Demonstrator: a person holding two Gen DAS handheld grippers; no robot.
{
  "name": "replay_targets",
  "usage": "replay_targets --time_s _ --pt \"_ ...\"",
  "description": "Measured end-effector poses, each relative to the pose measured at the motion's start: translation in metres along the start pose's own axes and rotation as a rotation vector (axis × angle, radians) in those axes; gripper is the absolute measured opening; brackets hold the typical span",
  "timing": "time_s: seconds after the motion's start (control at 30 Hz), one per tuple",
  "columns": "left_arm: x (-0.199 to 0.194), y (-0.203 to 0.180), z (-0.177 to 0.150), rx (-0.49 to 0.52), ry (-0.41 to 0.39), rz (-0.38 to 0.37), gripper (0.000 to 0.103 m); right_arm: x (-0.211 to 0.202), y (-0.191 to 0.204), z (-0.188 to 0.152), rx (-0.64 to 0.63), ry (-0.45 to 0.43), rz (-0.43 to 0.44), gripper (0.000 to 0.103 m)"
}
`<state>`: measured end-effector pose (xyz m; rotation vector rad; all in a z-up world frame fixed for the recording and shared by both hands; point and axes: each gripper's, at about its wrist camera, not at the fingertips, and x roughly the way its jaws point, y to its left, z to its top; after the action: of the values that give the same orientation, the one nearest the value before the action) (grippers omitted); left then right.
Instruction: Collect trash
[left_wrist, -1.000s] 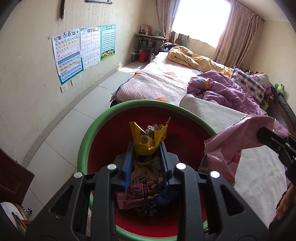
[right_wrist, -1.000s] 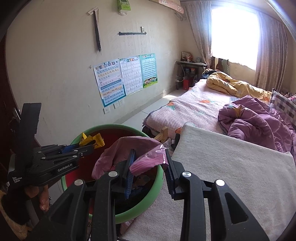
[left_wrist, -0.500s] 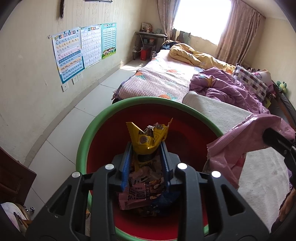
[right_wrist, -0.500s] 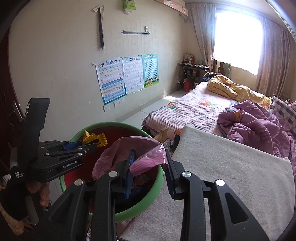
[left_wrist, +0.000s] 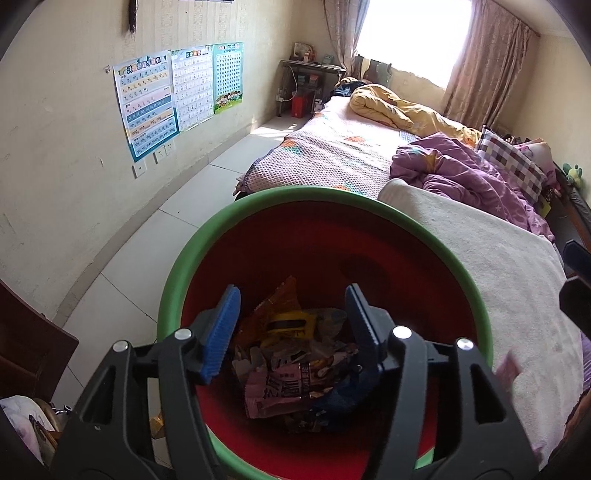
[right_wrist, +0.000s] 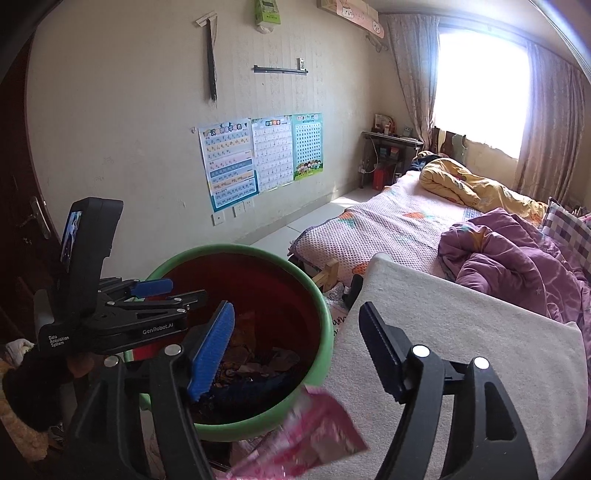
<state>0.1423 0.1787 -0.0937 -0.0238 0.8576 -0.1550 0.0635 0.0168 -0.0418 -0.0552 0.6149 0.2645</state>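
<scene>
Both the left gripper (left_wrist: 291, 321) and right gripper (right_wrist: 295, 343), just released, hang over the green-rimmed bin (left_wrist: 295, 195) beside a blanketed bed (right_wrist: 461, 325).

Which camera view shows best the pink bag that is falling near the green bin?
The right wrist view shows it best: the pink bag is blurred but large, below the open right gripper, outside the green bin. The left wrist view shows only a small pink blur at the bin's right.

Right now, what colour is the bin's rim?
Green rim, red inside; clearest in the left wrist view.
</scene>
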Motion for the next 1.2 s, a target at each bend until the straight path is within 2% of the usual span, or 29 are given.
replay_targets --time_s 0.13,0.4,0.47,0.57,0.7,0.77,0.8,0.9,0.93,0.97,1.07,1.2 --pt "0.000 -0.003 -0.002 0.002 0.005 0.005 0.064 -0.002 -0.009 0.000 0.022 -0.006 -0.004 0.070" --pt "-0.005 -0.004 -0.007 -0.011 0.005 0.010 0.067 -0.013 -0.023 -0.001 0.051 -0.001 0.015 0.072" --pt "-0.007 -0.005 -0.007 -0.015 0.003 0.007 0.067 -0.009 -0.029 -0.006 0.064 0.071 0.061 0.078" --pt "-0.010 -0.007 -0.007 -0.020 -0.002 0.001 0.067 0.002 -0.039 -0.028 0.098 0.167 0.044 0.077" --pt "-0.011 -0.010 -0.005 -0.015 -0.004 -0.007 0.067 0.028 -0.059 -0.059 0.240 0.318 0.103 0.077" --pt "-0.012 -0.012 -0.004 -0.008 -0.007 -0.011 0.067 0.039 -0.064 -0.070 0.278 0.354 0.114 0.076" --pt "-0.012 -0.012 -0.004 -0.006 -0.007 -0.013 0.067 0.043 -0.066 -0.076 0.293 0.370 0.118 0.074" --pt "-0.013 -0.013 -0.004 -0.001 -0.005 -0.016 0.067 0.060 -0.071 -0.089 0.330 0.435 0.135 0.042" --pt "-0.013 -0.013 -0.005 -0.002 -0.005 -0.016 0.067 0.058 -0.073 -0.089 0.325 0.426 0.113 0.025" --pt "-0.014 -0.013 -0.004 -0.002 -0.006 -0.016 0.067 0.057 -0.074 -0.088 0.336 0.430 0.135 0.004" --pt "-0.017 -0.009 -0.004 -0.007 -0.013 -0.013 0.067 0.036 -0.083 -0.069 0.361 0.336 0.134 0.004" --pt "-0.027 -0.006 0.001 -0.023 -0.040 -0.010 0.067 -0.004 -0.085 -0.018 0.350 0.119 0.110 0.004"
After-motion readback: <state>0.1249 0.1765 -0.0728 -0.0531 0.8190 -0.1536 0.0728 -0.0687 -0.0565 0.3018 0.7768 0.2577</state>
